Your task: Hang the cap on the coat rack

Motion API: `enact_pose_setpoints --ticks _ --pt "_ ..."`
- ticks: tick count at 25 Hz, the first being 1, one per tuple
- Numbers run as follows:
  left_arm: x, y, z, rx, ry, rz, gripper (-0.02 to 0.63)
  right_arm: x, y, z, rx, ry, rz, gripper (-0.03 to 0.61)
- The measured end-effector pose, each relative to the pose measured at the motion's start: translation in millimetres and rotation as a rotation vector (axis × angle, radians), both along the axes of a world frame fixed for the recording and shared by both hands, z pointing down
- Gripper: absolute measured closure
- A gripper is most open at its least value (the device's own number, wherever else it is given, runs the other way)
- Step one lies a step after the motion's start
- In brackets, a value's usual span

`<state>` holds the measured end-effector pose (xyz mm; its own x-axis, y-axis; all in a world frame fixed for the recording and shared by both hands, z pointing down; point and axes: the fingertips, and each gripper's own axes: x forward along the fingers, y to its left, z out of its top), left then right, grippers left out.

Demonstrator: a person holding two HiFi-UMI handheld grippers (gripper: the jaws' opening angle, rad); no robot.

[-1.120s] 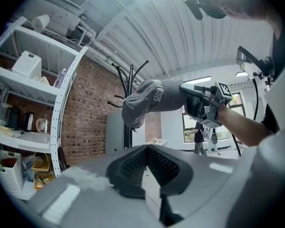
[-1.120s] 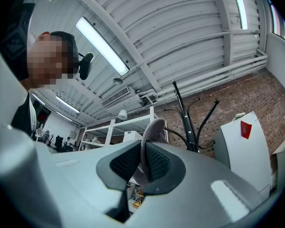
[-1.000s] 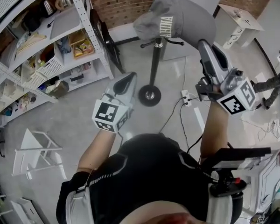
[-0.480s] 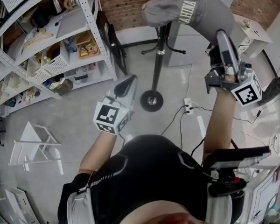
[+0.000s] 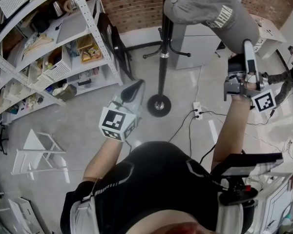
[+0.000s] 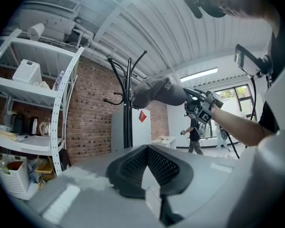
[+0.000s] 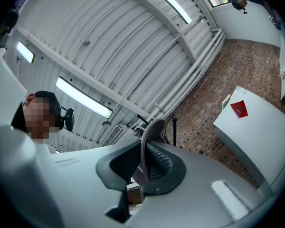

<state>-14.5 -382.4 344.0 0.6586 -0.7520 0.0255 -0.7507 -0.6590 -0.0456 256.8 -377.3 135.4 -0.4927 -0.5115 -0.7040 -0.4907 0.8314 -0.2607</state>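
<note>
A grey cap (image 5: 210,9) with pale lettering hangs high at the top of the head view, just right of the coat rack's top. My right gripper (image 5: 246,45) is raised, pointing upward, and shut on the cap's brim (image 7: 149,137), which stands edge-on between its pads. The black coat rack (image 5: 163,43) rises from a round base (image 5: 159,105); its curved hooks (image 6: 128,80) sit beside the cap (image 6: 156,91) in the left gripper view. Lower down, over the floor, my left gripper (image 5: 136,82) is held level and shut, with nothing between its pads (image 6: 133,163).
White metal shelving (image 5: 49,48) full of goods lines the left. Behind the rack stand a white cabinet (image 5: 195,38) and a brick wall (image 5: 132,4). A power strip with cables (image 5: 198,111) lies by the base. A tipped white stool (image 5: 36,152) lies left. Another person (image 6: 194,134) stands far off.
My right gripper has carried the cap rightward and higher, rolling as it went, so the cap now sits beside the rack's top. The left gripper has hardly shifted.
</note>
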Motion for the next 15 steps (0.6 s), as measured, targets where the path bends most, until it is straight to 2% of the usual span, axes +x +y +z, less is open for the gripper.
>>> enact_pose_setpoints --ticks 15 --pt "49.9 0.4 4.8 -0.02 -0.034 0.114 0.609 39.6 9.7 66.3 -0.138 -0.112 0.005 0.552"
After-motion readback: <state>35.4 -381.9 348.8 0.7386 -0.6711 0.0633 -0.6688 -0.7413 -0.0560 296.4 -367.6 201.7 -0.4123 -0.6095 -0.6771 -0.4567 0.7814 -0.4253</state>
